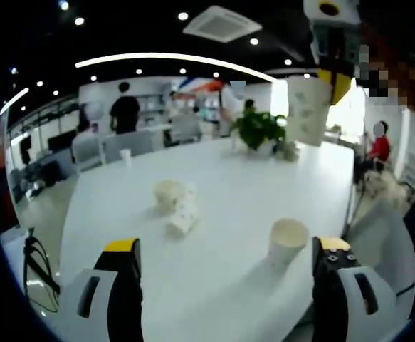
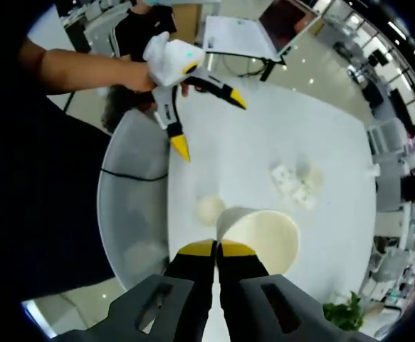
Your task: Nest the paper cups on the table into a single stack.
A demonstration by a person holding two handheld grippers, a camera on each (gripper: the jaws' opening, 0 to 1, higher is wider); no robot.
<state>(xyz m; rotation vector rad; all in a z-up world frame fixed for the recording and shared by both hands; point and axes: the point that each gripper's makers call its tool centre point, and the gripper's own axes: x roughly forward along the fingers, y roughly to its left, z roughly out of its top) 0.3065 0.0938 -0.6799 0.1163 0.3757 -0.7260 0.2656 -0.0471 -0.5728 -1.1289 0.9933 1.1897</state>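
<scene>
Paper cups lie spread on the white table. In the left gripper view, one upright cup stands near the front edge, just beside the right jaw of the left tongs, not between the jaws. These tongs are wide open and hold nothing. Farther back, near the middle of the table, two cups lie close together: a plain one and a patterned one on its side, touching or almost touching. A small cup stands far at the back left. At the top right the right tongs come into the picture from above and hold a patterned cup in the air over the table. A green plant stands at the far end, chairs are behind the table, and people stand or sit in the room behind.

In the right gripper view, the right tongs are closed on the rim of the held cup, whose open mouth faces the camera. Below it, on the table, the upright cup shows just left of the held one, and the two lying cups are farther to the right. A hand holds the left tongs, jaws spread apart, above the table edge. A grey chair stands beside the table, and a plant shows at the lower right.
</scene>
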